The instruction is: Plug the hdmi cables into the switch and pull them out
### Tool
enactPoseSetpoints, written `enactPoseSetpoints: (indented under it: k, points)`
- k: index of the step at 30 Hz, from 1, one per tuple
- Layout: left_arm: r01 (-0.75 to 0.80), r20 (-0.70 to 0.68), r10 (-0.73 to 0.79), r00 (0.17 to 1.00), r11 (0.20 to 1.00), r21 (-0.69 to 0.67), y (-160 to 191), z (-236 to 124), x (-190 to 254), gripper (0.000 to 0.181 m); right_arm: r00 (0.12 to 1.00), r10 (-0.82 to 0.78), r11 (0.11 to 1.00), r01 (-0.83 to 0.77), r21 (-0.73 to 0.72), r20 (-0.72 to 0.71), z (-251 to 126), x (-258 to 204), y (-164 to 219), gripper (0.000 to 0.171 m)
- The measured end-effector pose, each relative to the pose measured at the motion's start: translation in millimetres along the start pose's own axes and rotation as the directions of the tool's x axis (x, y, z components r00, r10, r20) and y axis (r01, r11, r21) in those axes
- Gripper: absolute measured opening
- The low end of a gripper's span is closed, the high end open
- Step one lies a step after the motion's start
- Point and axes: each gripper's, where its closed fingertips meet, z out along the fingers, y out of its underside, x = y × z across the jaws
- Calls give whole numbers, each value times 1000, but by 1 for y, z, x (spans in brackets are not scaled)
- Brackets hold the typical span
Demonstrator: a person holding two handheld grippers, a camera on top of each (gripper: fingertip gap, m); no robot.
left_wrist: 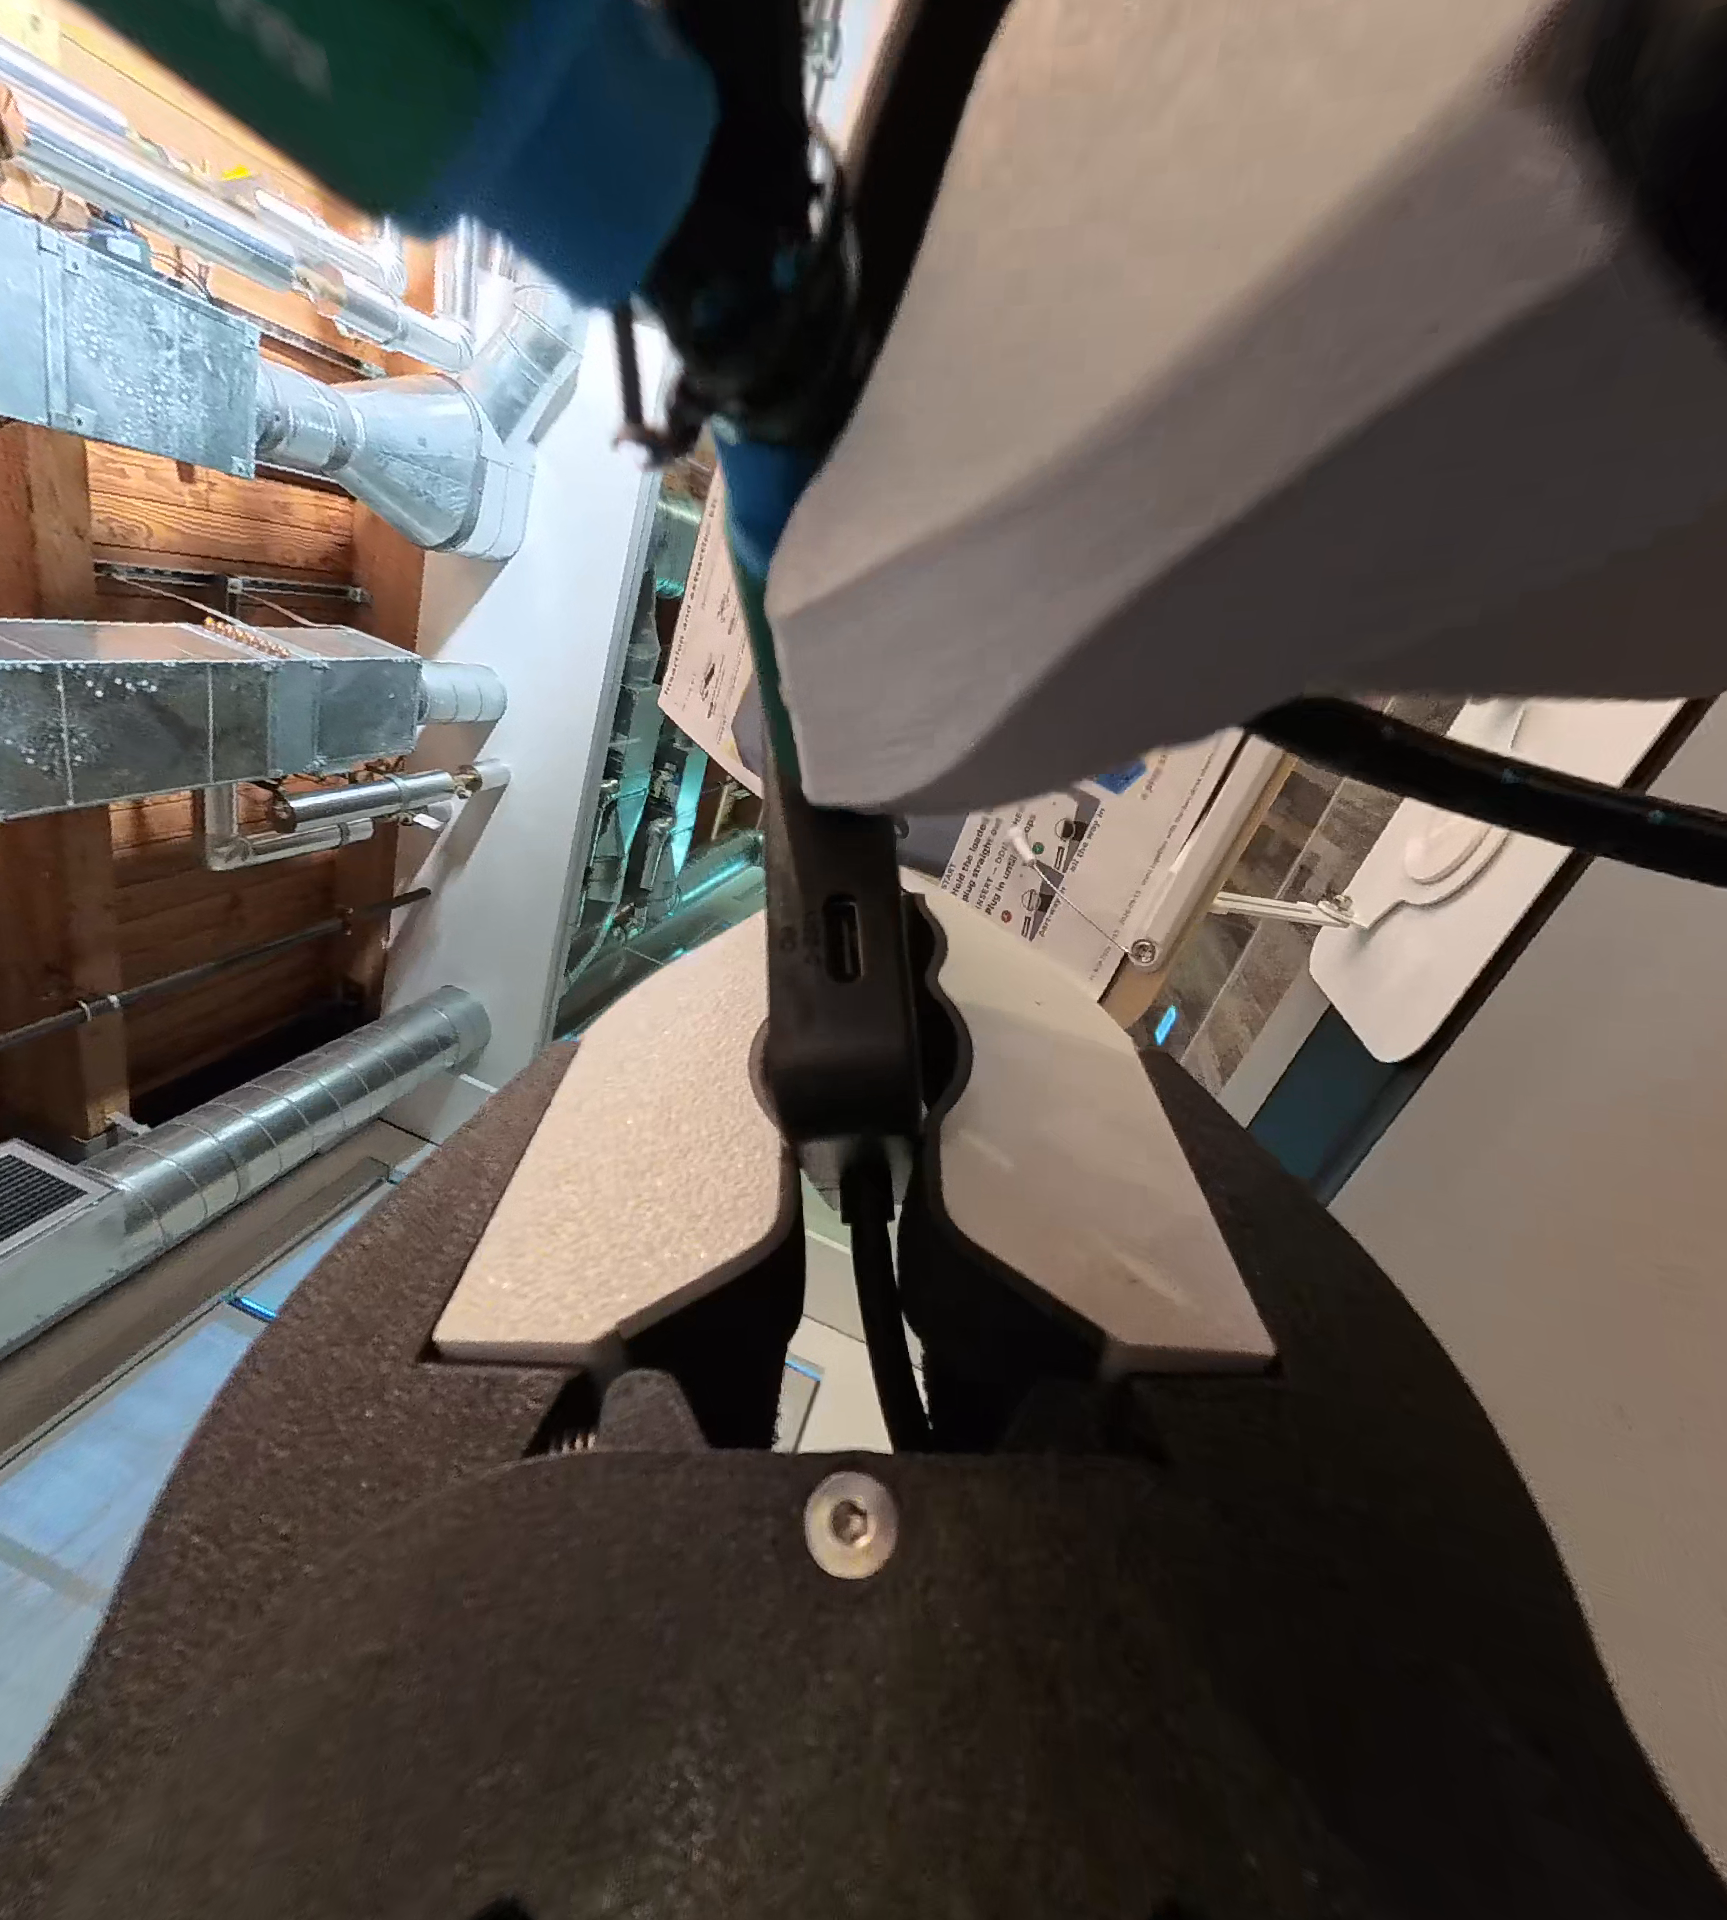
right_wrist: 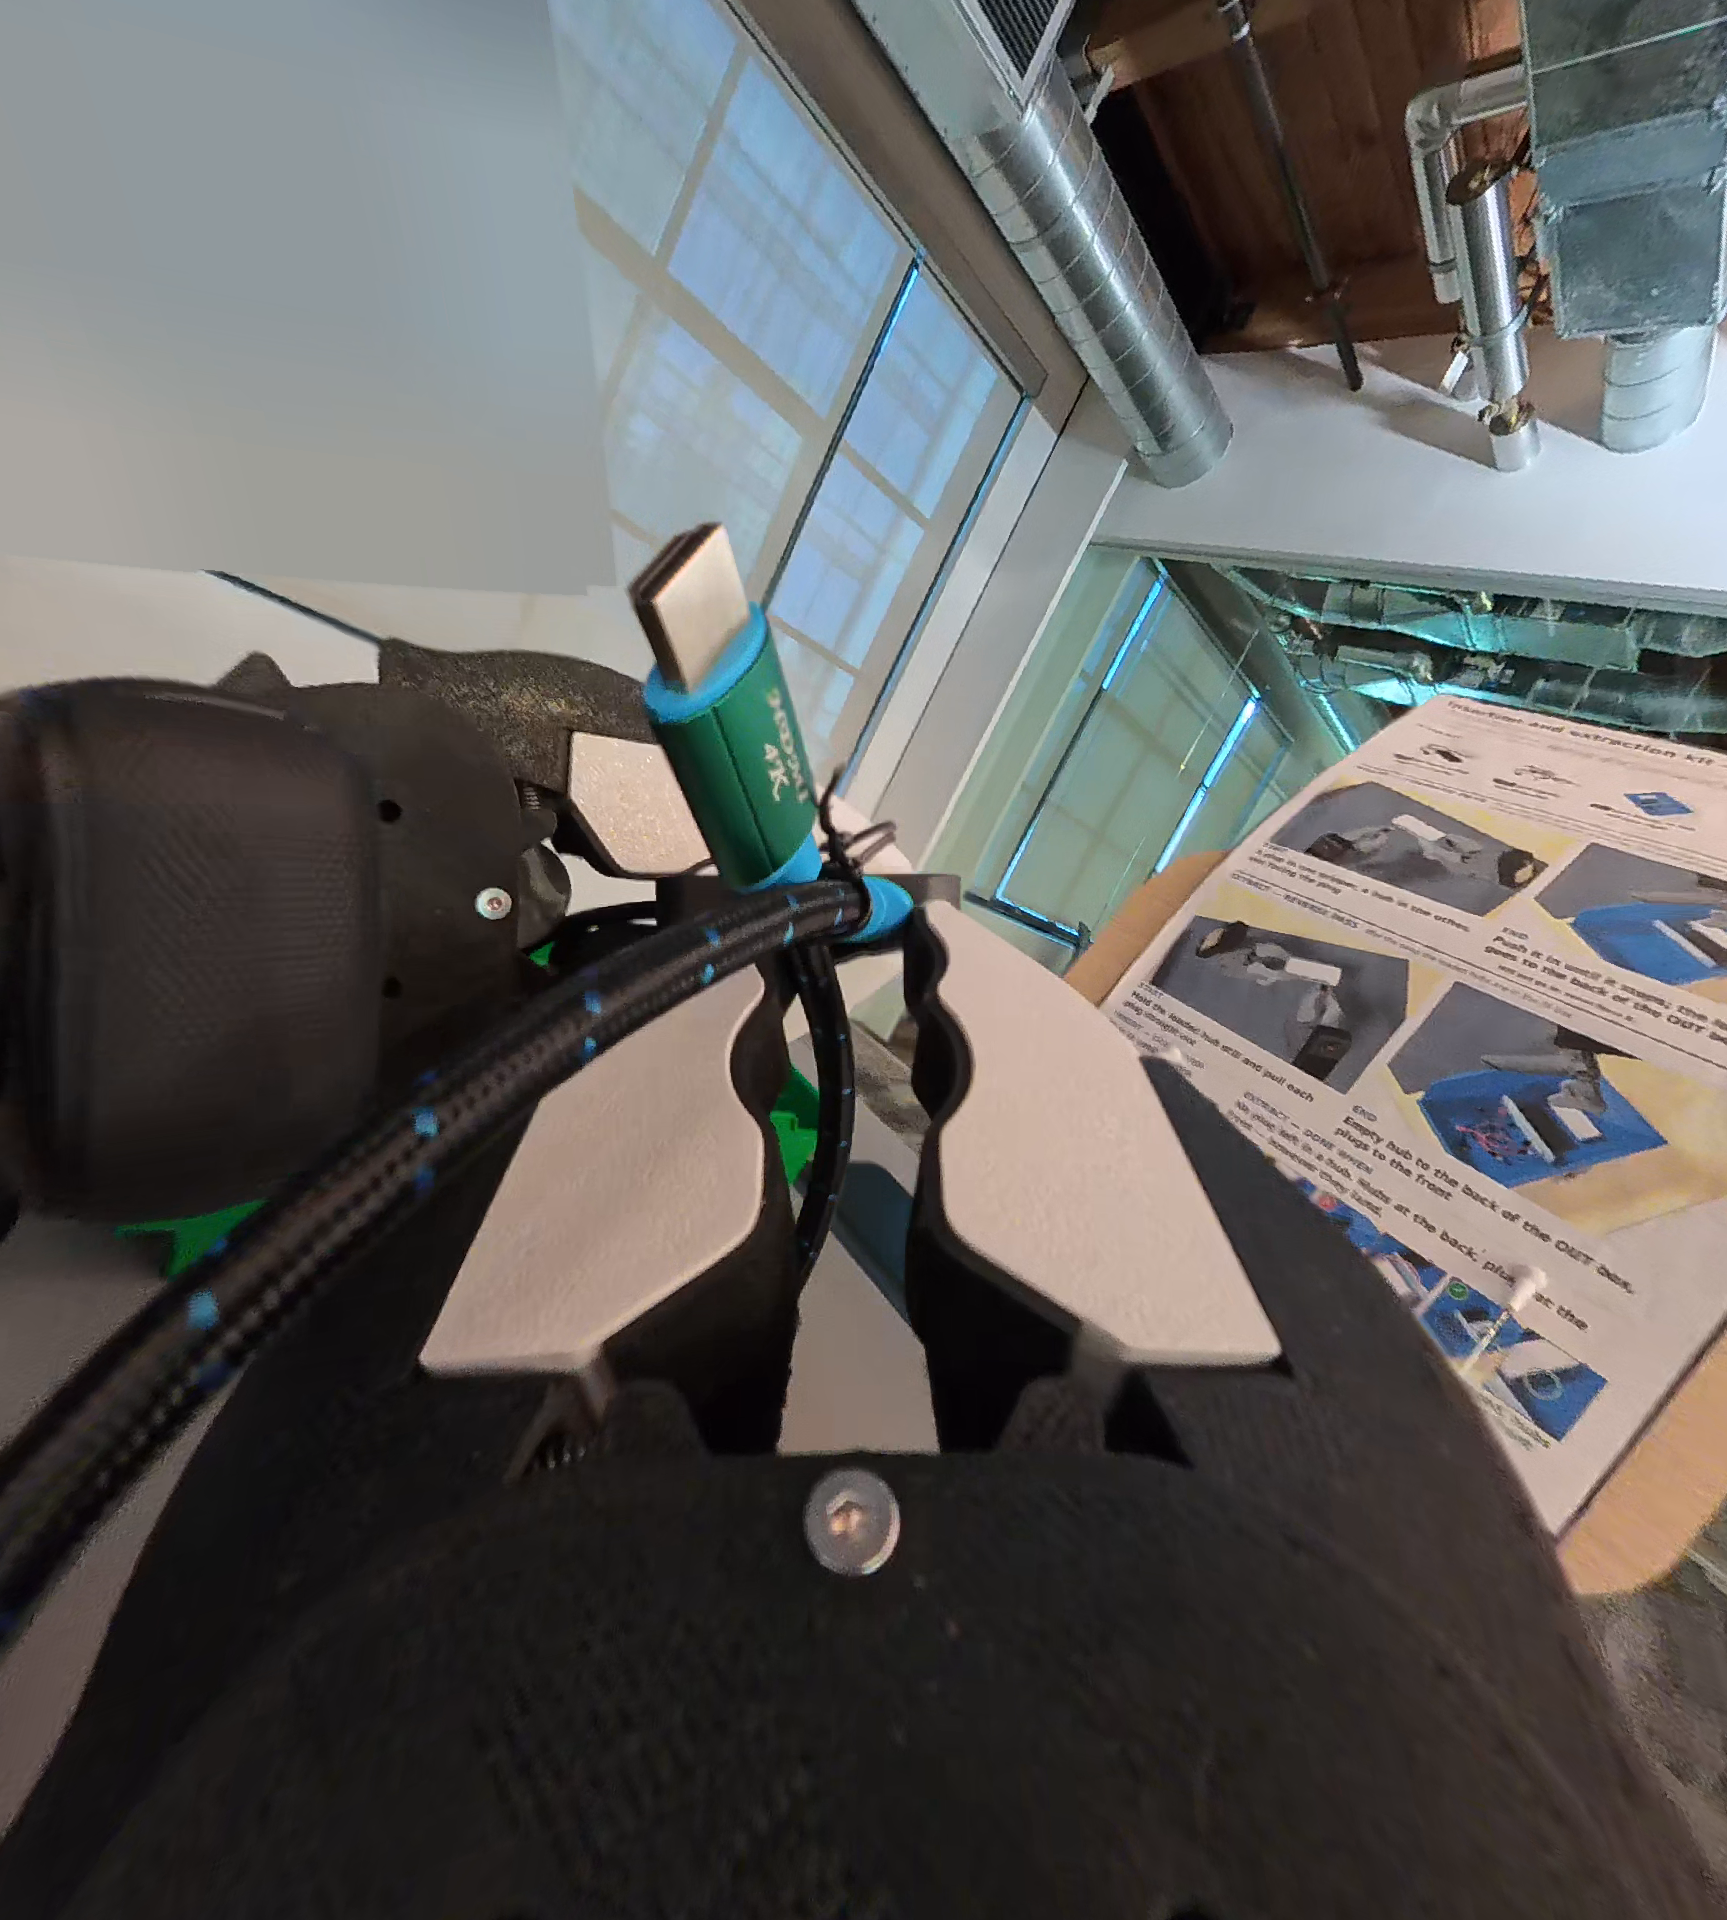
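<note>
Silver ducts [right_wrist: 1098, 239] above; instruction sheet [right_wrist: 1524, 1039] on board.

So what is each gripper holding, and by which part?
Left gripper: the black switch, by its lower end. Right gripper: the green HDMI plug, by its blue cable-end collar.

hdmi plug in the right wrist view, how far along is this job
Nothing looks finished. In hand: the right gripper is shut on the braided cable just behind the green hdmi plug, whose bare metal tip points up into the air, seated in nothing. The left gripper is shut on the black switch, a port facing the camera. Left: line the plug up with a port and push it in; whether earlier rounds happened cannot be told.
</note>
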Motion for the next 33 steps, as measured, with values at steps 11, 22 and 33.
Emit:
enactPoseSetpoints:
  k: [11, 22, 33]
  points:
    - [-19, -14, 19, 1000, 1000, 7, 0, 1, 2, 16, 998, 56, 998, -56, -26, 22, 2, 1, 4, 21]
    - [-62, -72, 60, 996, 998, -29, 13, 10, 12, 17, 995, 79, 975, -63, -214, 68, 10, 4, 24, 21]
    - [-45, -95, 42, 995, 998, -37, 10, 9, 13, 17, 996, 84, 987, -81, -141, 14, 6, 6, 13, 22]
